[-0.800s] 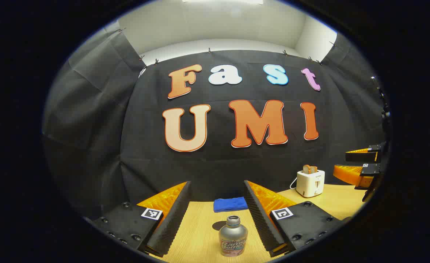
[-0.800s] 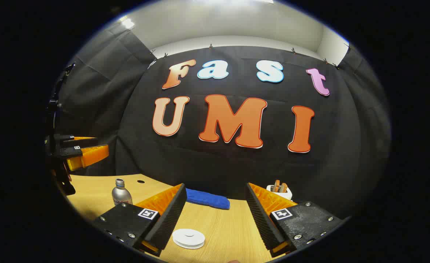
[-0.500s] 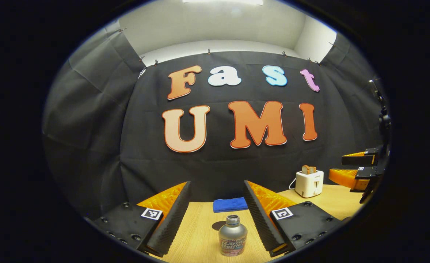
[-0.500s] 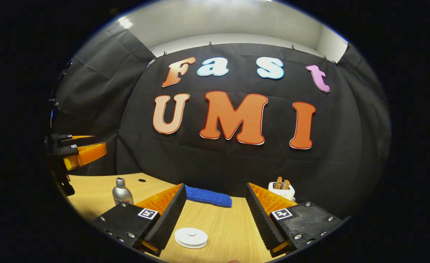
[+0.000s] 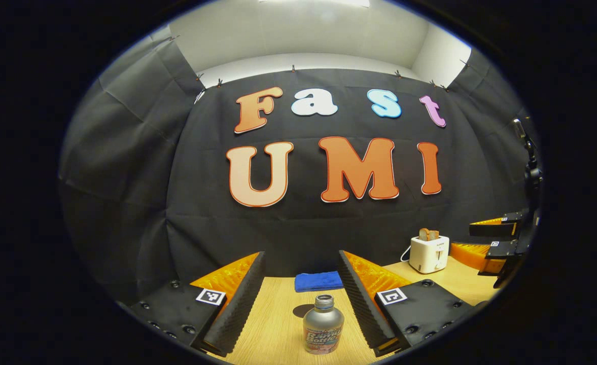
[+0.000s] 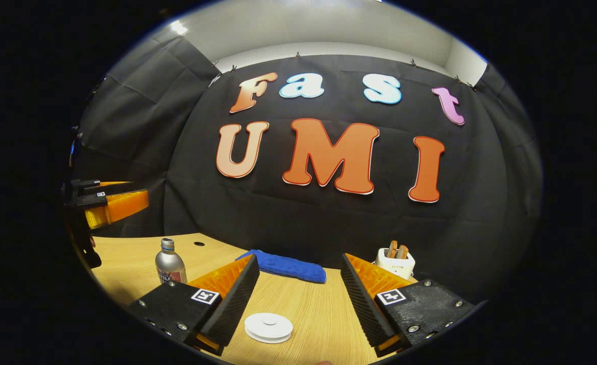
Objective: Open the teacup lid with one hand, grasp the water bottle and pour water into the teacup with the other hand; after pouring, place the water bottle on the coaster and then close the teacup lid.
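Your left gripper (image 5: 301, 304) hangs with fingers spread wide, the water bottle (image 5: 323, 325) upright on the table (image 5: 273, 329) between them, untouched; your right gripper (image 6: 298, 304) gapes wide above the white coaster (image 6: 268, 327).

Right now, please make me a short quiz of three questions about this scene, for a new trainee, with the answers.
1. True or false: the left gripper is shut on the water bottle.
2. What lies on the table between the right gripper's fingers? A) a white round lid B) a spoon C) a sponge
3. Fill in: behind the bottle, by the wall, lies a folded blue ____.

Key: 1. False: it is open, with the bottle standing upright between its fingers, untouched. 2. A. 3. Cloth.
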